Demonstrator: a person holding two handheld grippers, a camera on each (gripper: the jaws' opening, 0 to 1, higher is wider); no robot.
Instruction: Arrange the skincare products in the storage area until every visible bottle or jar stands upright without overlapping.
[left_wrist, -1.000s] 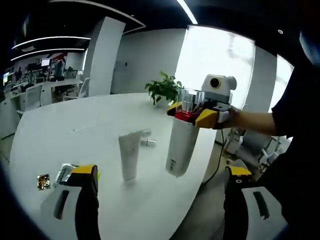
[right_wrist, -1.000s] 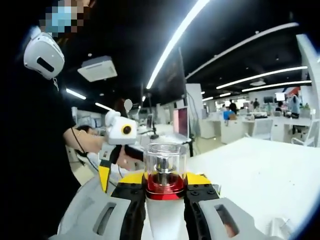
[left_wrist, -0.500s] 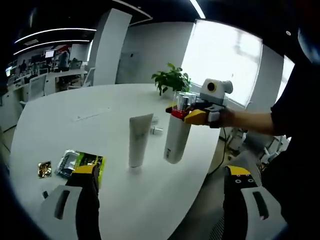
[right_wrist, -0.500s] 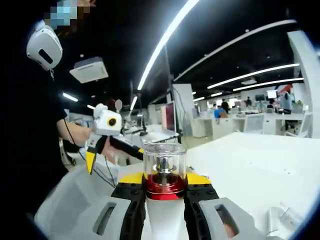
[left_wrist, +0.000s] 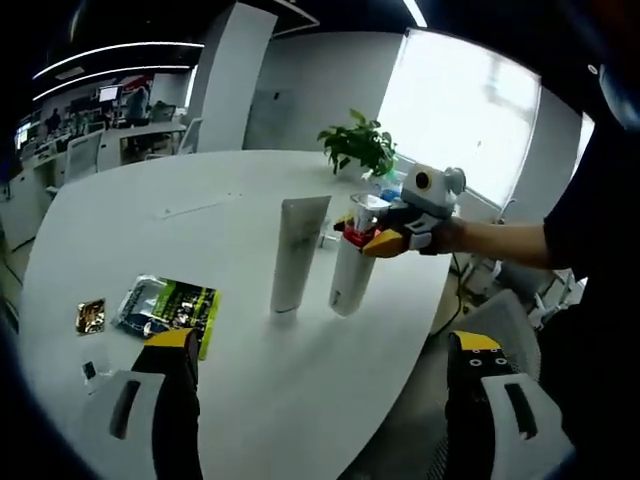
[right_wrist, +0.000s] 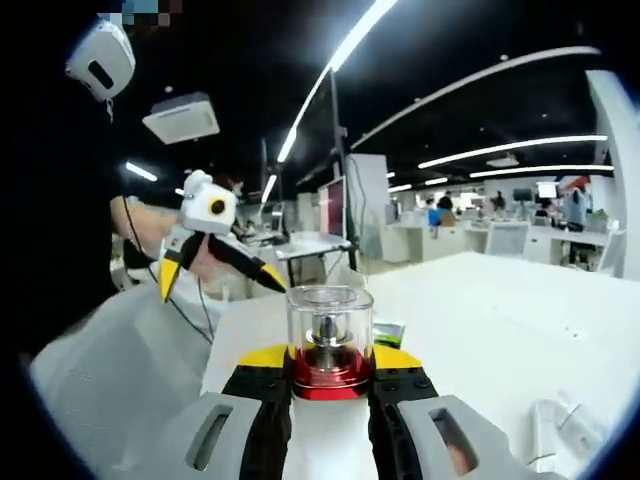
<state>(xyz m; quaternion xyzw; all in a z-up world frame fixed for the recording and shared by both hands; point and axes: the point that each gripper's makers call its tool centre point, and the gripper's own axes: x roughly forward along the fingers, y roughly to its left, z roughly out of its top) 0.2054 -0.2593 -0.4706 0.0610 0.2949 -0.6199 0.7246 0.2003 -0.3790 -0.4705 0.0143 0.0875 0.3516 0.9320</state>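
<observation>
White pump bottle, clamped at its red collar by the right gripper, has come down beside the standing tube on the table, nearly placed; left gripper hangs open

White pump bottle seemingly upright just beside standing white tube.

One white tube, one pump bottle, one green sachet pack, one gold sachet, one potted plant at the desk's far edge.
</observation>
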